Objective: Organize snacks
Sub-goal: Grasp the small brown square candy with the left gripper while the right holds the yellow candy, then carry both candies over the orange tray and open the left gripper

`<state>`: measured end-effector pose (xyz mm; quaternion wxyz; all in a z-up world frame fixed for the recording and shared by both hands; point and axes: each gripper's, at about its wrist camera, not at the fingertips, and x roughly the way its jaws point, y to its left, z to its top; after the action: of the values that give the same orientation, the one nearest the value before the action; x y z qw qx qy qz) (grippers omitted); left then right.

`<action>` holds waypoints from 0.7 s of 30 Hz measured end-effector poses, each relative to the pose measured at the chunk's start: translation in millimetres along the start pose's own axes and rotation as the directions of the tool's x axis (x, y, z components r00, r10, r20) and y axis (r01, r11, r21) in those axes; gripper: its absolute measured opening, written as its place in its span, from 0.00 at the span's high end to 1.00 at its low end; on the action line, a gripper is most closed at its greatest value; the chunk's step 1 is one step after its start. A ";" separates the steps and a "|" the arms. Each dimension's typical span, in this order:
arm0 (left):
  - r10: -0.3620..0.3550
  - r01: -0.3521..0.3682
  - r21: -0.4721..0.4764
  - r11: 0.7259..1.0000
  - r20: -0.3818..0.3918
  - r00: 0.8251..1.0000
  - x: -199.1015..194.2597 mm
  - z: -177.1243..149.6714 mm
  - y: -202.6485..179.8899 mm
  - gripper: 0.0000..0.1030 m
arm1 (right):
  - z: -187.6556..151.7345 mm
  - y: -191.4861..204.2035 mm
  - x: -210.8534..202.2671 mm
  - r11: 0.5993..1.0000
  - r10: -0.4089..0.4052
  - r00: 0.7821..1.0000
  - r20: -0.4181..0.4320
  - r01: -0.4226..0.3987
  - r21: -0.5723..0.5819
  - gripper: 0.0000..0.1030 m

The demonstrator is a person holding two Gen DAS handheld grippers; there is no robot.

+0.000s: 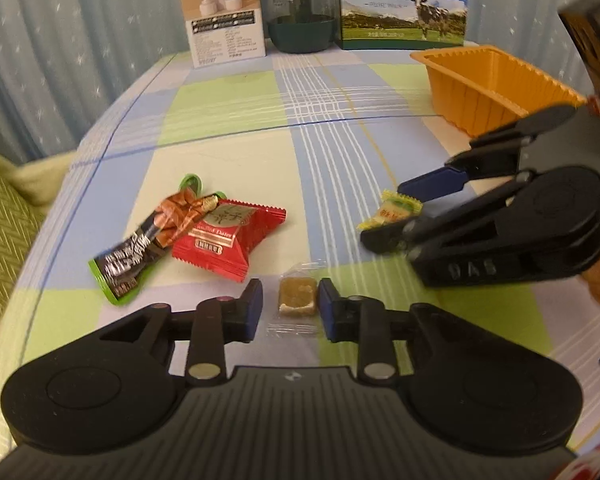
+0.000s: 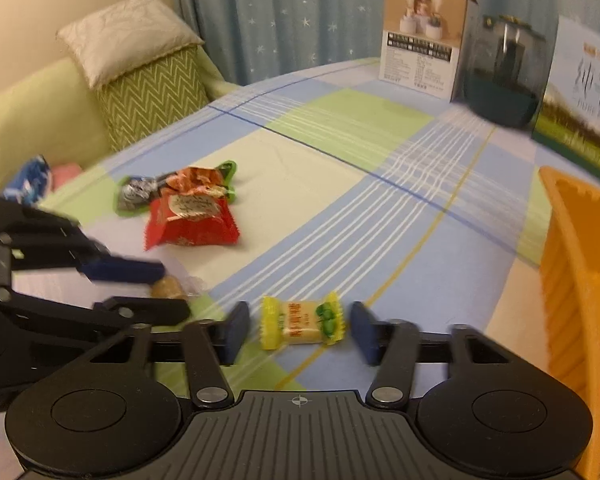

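Observation:
My left gripper (image 1: 291, 305) is open, its pads on either side of a brown cube candy in clear wrap (image 1: 296, 295) on the table, not touching it. My right gripper (image 2: 298, 326) is open around a yellow wrapped candy (image 2: 302, 323) lying on the cloth; it also shows in the left wrist view (image 1: 394, 211). A red date-snack packet (image 1: 230, 238) lies under a brown-orange bar with a green-edged dark wrapper (image 1: 140, 246); the pile shows in the right wrist view (image 2: 190, 216). An orange plastic tray (image 1: 496, 88) stands at the right.
The checked tablecloth (image 1: 332, 120) covers the table. At the back stand a white box (image 1: 224, 14), a dark glass jar (image 1: 302, 12) and a milk carton box (image 1: 404, 4). A sofa with a green cushion (image 2: 152, 96) is to the left.

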<state>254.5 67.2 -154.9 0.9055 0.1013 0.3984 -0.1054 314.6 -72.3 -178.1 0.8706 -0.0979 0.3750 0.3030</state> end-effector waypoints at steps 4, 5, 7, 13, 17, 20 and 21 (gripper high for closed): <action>-0.010 0.010 0.005 1.000 0.010 1.000 1.8 0.6 1.1 0.73 | 0.4 -3.8 -1.9 1.000 -0.004 1.000 -0.007 0.004 0.011 0.77; -0.010 0.010 0.011 1.000 0.013 1.000 2.4 1.3 0.3 0.73 | 0.9 -5.0 -2.4 1.000 0.001 1.000 -0.012 -0.001 0.018 0.77; -0.012 0.012 0.025 1.000 0.021 1.000 3.3 1.6 -2.0 0.73 | 1.1 -7.2 -4.0 0.999 0.010 1.000 -0.015 -0.010 0.040 0.77; -0.044 0.044 0.004 0.999 0.015 0.999 4.7 3.4 -3.1 0.80 | 5.0 -13.2 -13.5 0.996 0.001 1.000 0.013 -0.002 0.088 0.77; -0.049 0.049 -0.037 0.998 -0.002 0.999 3.0 4.3 -3.0 0.82 | 10.7 -18.8 -25.3 0.992 -0.014 0.999 0.040 0.009 0.127 0.77; -0.037 0.036 -0.063 0.997 -0.011 0.999 -0.4 4.6 -2.5 0.83 | 13.0 -23.1 -36.5 0.988 -0.029 0.998 0.058 0.020 0.150 0.77; -0.031 0.030 -0.070 0.997 -0.009 0.999 -2.5 5.3 -2.6 0.83 | 13.2 -24.8 -41.0 0.987 -0.033 0.997 0.063 0.023 0.161 0.77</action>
<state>255.9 63.6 -149.7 0.9047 0.0641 0.4080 -0.1047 315.4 -105.4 -141.1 0.8917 -0.0229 0.3678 0.2626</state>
